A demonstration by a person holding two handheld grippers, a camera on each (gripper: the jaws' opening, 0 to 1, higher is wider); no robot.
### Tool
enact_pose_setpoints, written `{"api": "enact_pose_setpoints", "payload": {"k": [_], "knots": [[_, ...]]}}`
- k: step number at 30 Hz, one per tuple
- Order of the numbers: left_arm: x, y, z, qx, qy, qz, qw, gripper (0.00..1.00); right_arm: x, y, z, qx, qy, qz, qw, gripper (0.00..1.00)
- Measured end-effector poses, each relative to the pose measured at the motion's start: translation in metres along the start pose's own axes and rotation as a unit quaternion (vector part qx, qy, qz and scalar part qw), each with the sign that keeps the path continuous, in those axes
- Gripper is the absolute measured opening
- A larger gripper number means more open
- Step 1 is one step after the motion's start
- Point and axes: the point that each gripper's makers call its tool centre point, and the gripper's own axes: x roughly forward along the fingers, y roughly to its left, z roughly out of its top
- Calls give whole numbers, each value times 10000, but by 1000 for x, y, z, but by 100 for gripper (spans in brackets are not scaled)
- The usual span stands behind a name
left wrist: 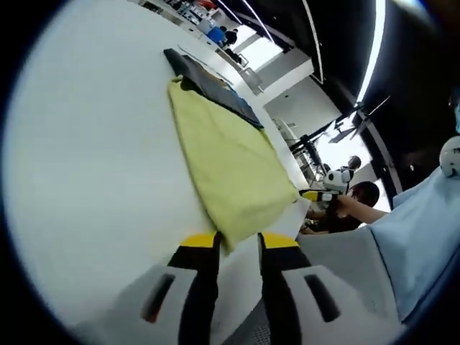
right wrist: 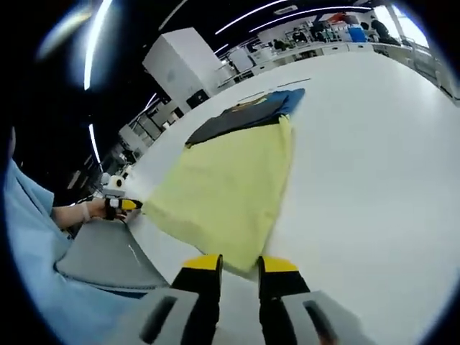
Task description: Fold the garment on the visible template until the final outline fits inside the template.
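My left tool (left wrist: 237,244) pinches one near corner of the yellow garment (left wrist: 230,154) and my right tool (right wrist: 239,264) pinches the other, both narrow on the cloth at the near edge of the white worktop (left wrist: 93,180). The garment lies stretched away from me, its far end overlapping the dark template (left wrist: 212,86) toward the far edge. I judge the risk is uneven pulling: if one corner slips or lifts faster, the fold skews and the outline overhangs the template, or the cloth drags it.
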Motion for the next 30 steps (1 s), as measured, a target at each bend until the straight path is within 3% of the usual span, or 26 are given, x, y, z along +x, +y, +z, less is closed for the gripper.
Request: {"api": "enact_pose_setpoints", "payload": {"k": [5,12,20,30], "knots": [[2,6,0,-108,-58,112,9999,5,0,-5,-4,2,38,-99,9999,0],[0,4,-1,-209,-59,123,9997,0,-8,-1,4,93,-50,-57,9999,0],[-13,-17,15,-558,-165,-175,9982,0,-27,17,30,230,-384,215,9988,0],[-30,-29,0,-452,216,-231,9985,0,-44,37,23,313,-402,406,9979,0]]}}
